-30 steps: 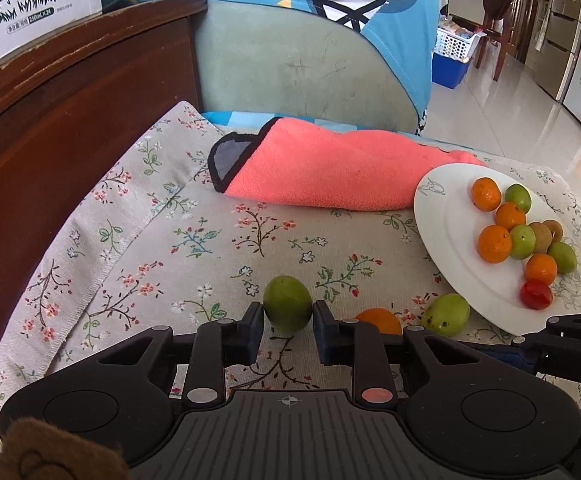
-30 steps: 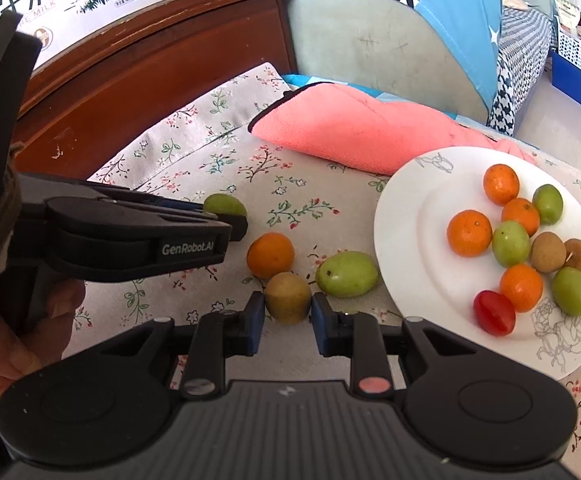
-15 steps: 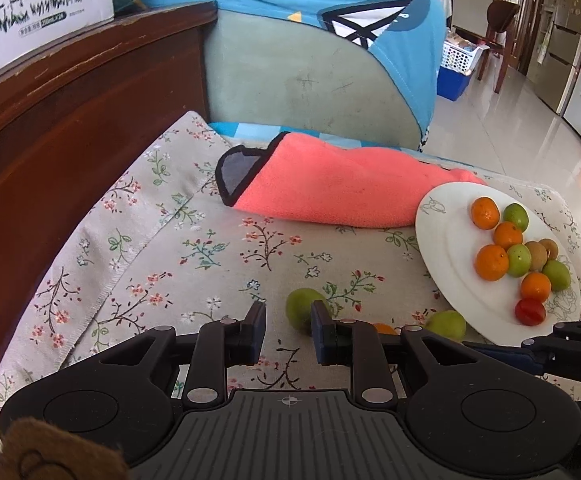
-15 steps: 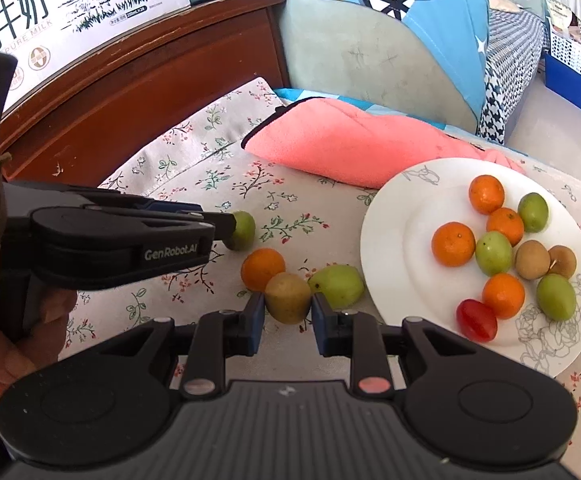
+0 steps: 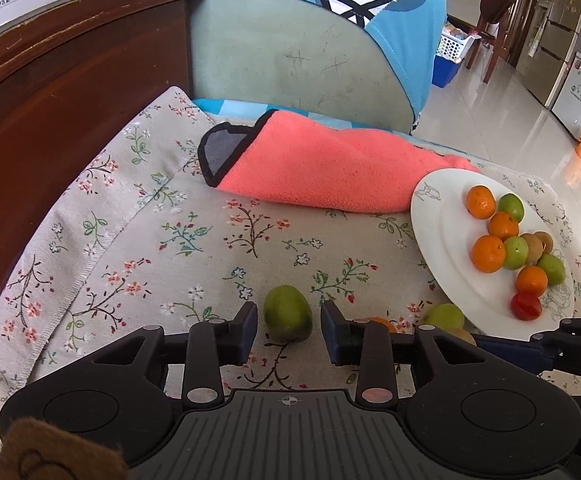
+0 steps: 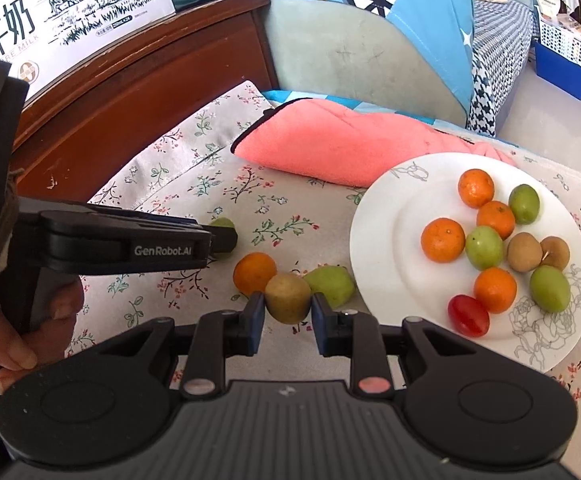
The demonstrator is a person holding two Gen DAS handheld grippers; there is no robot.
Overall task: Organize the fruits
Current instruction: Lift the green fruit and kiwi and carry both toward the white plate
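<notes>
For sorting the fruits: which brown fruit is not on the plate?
The brown fruit pinched in the right tongs, beside the loose orange; the other two lie on the plate.

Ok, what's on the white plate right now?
On the white plate: four oranges, three green fruits, two brown kiwi-like fruits and a red cherry tomato. Nothing is stacked; whatever lies under the fruits is hidden.

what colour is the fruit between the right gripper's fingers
Yellowish brown, a dull tan; the fruit shows best in the right wrist view, between the right gripper's pads.
</notes>
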